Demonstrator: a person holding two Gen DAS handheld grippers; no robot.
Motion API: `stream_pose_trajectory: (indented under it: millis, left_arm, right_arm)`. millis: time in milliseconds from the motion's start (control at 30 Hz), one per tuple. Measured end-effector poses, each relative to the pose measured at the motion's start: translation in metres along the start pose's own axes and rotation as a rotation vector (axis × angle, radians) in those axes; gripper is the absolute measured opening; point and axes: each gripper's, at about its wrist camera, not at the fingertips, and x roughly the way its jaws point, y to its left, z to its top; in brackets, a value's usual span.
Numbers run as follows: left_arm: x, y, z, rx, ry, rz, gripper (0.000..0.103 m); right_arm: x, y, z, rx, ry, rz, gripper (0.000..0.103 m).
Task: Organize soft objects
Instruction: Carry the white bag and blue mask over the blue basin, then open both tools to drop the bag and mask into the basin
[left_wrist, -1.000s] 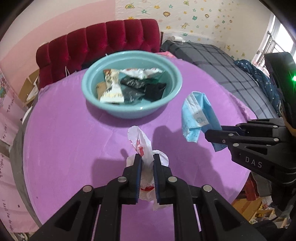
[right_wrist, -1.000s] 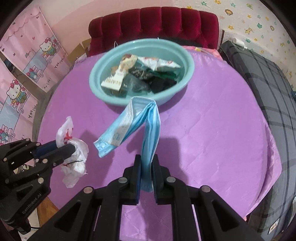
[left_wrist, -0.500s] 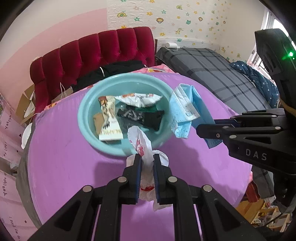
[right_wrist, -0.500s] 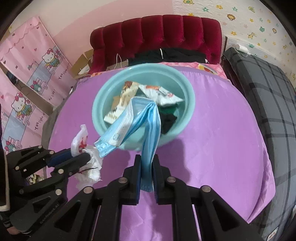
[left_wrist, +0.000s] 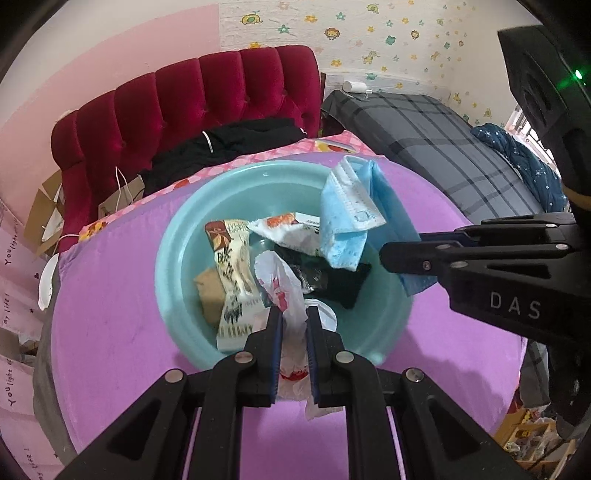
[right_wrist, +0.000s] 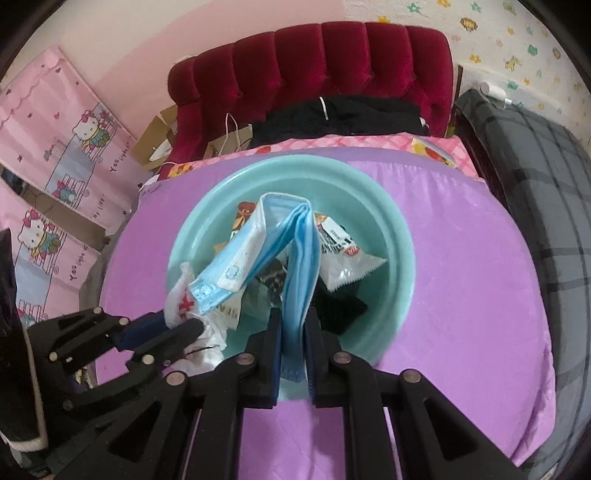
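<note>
A teal basin (left_wrist: 173, 280) (right_wrist: 391, 243) stands on the purple table and holds several snack packets and a black soft item. My left gripper (left_wrist: 293, 314) (right_wrist: 184, 325) is shut on a white plastic bag with red print (left_wrist: 280, 280) (right_wrist: 181, 295), held over the basin's near rim. My right gripper (right_wrist: 293, 314) (left_wrist: 388, 254) is shut on a light blue face mask (right_wrist: 295, 251) (left_wrist: 347, 210), which hangs over the basin's inside.
The round table (left_wrist: 110, 314) (right_wrist: 461, 277) has a purple cloth. A red tufted headboard (left_wrist: 184, 96) with black clothes stands behind it. A grey plaid bed (left_wrist: 443, 140) lies to the right. Pink posters (right_wrist: 55, 147) are at the left.
Both grippers have moved forward with their loads, from above the bare cloth to over the basin. The bag and the mask now hang above the basin's contents.
</note>
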Motion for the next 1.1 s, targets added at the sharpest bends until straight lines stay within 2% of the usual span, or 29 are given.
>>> stream_pose_trajectory:
  millis: [333,767,1100]
  left_arm:
    - [0.044,0.022,0.028,-0.03,0.011,0.006,0.013]
    - [0.101,0.031,0.04,-0.05,0.044,0.004,0.014]
    - [0.109,0.036,0.04,-0.055,0.054,0.022,0.014]
  right_arm:
    - [0.052,-0.007,0.034,0.035,0.031,-0.014,0.012]
    - [0.115,-0.026,0.049,0.101,0.101,-0.009,0.012]
    - [0.12,-0.027,0.048,0.12,0.1,0.004,0.012]
